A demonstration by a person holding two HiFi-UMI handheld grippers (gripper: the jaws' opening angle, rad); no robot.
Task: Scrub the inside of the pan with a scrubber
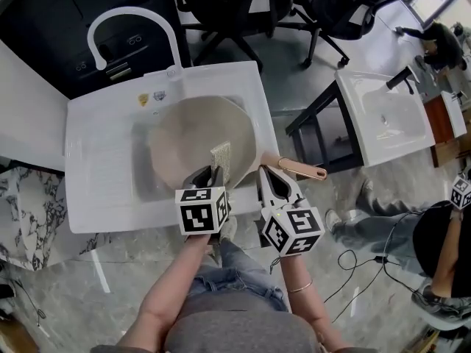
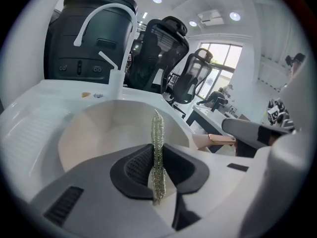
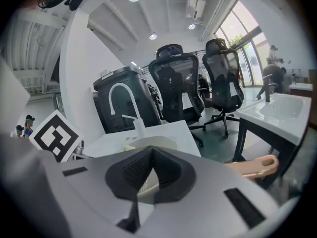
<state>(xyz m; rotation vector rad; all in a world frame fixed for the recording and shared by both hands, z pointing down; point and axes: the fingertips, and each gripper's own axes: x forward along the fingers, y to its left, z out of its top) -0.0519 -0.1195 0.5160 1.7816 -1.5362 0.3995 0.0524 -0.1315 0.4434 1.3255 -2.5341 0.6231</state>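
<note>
A beige pan lies in the white sink basin, its pinkish handle sticking out to the right over the sink's edge. My left gripper is shut on a thin yellow-green scrubber, which stands on edge over the pan's near right part. In the left gripper view the scrubber rises between the jaws above the pan. My right gripper is shut and holds nothing, just beside the handle. The right gripper view shows the handle off to the right of that gripper.
A white curved faucet stands at the sink's back edge. Black office chairs are beyond the sink. A second white sink on a dark frame stands to the right, and a person's legs and cables are on the floor there.
</note>
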